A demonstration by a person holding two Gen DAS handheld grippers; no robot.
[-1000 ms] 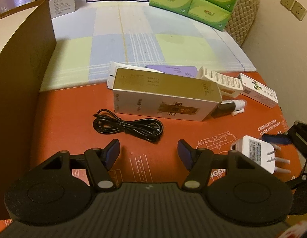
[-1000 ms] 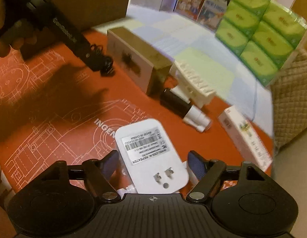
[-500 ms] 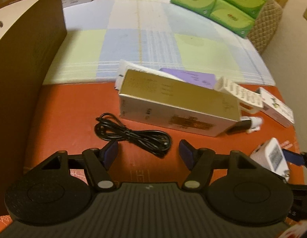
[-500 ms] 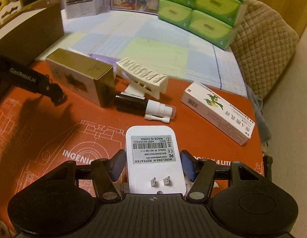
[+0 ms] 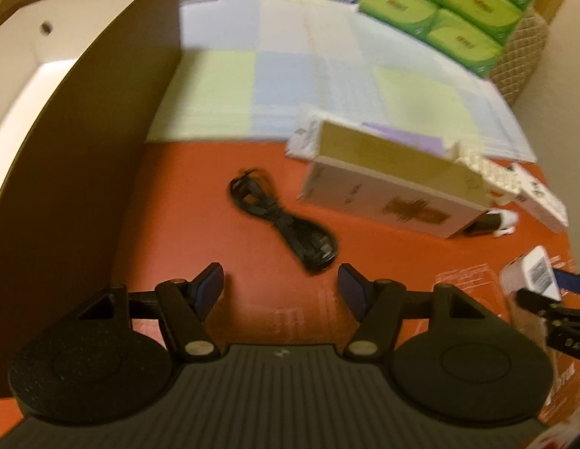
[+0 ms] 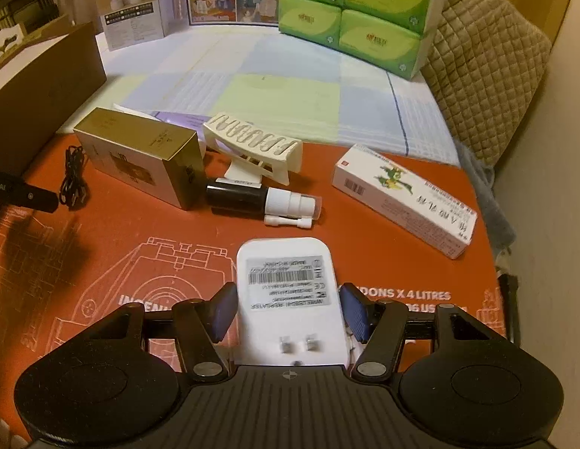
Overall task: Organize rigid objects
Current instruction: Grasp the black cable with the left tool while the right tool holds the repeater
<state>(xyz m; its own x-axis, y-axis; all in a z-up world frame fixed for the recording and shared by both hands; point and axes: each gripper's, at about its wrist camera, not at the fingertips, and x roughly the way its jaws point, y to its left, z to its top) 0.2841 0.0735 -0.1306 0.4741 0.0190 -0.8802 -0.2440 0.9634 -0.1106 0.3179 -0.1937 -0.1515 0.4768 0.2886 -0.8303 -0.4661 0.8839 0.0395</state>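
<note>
White wireless repeater [image 6: 290, 299] lies label-up on the orange bench mat [image 6: 140, 232], long axis running straight away from the right gripper [image 6: 288, 316], plug prongs at the near end; gripper pads sit at its two sides, contact unclear. Beyond it: black-and-white tube [image 6: 260, 199] lying crosswise, gold box [image 6: 140, 157], long white carton [image 6: 406, 192] at right. Left gripper [image 5: 280, 290] spread wide, holding nothing, just short of a coiled black cable [image 5: 286, 220], w/ a brown cardboard box wall [image 5: 84, 172] at its left.

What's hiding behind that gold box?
Behind the gold box a purple flat item and a white paper sheet peek out; the box covers most of both.
</note>
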